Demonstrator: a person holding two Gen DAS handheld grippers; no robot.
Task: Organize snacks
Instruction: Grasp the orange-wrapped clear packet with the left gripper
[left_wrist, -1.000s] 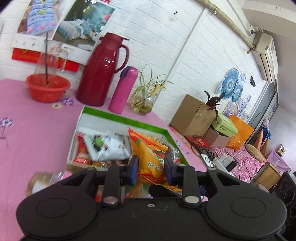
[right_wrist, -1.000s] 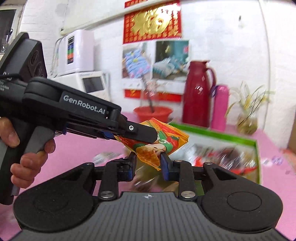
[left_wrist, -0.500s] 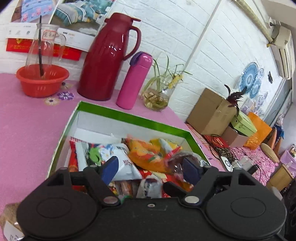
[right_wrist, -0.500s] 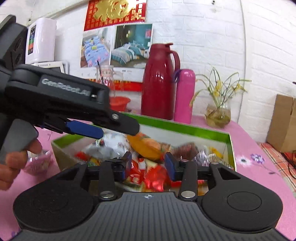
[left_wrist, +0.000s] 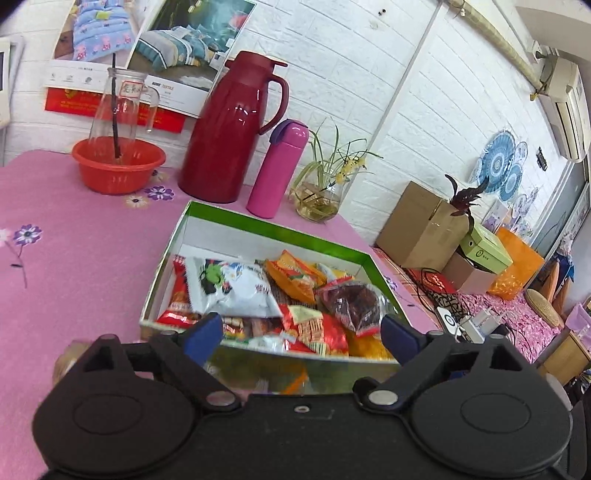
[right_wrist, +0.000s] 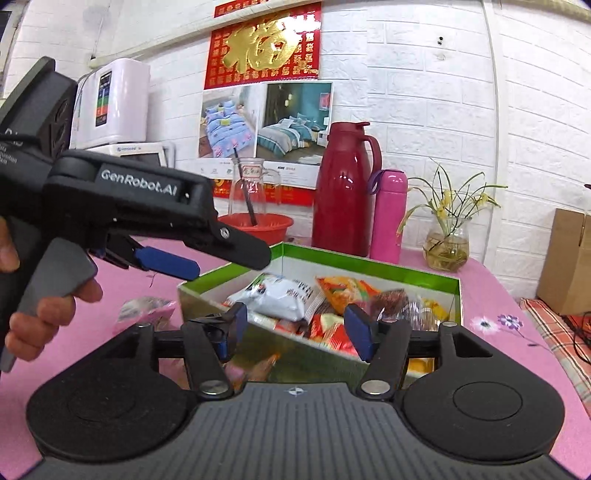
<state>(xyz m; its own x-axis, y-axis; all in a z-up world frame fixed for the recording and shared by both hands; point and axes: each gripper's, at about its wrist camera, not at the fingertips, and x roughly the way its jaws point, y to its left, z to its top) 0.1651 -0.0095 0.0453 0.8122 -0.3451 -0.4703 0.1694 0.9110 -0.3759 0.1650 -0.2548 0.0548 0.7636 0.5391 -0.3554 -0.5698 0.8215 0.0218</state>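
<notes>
A green-rimmed white box (left_wrist: 273, 229) (right_wrist: 369, 264) holds several snack packets. Among them lie an orange packet (left_wrist: 299, 277) (right_wrist: 343, 291), a white packet (left_wrist: 236, 288) (right_wrist: 277, 299) and a clear bag of dark red fruit (left_wrist: 351, 299). My left gripper (left_wrist: 301, 330) hovers at the box's near wall, its jaws opening wide with nothing between them. It also shows as the black tool in the right wrist view (right_wrist: 218, 258). My right gripper (right_wrist: 297, 321) is before the box's near corner, jaws opening, nothing held. A pink packet (right_wrist: 147, 310) lies on the cloth left of the box.
Behind the box stand a red thermos jug (left_wrist: 229, 136), a pink bottle (left_wrist: 277, 170), a glass vase with a plant (left_wrist: 317, 199) and a red basin (left_wrist: 118, 166) holding a glass jug. A hand (right_wrist: 37, 325) grips the left tool. Cardboard boxes (left_wrist: 421, 221) sit beyond the table's right edge.
Both grippers were shut on the orange packet above the box. They have let go and spread wide, the packet now lies in the box, and both have drawn back.
</notes>
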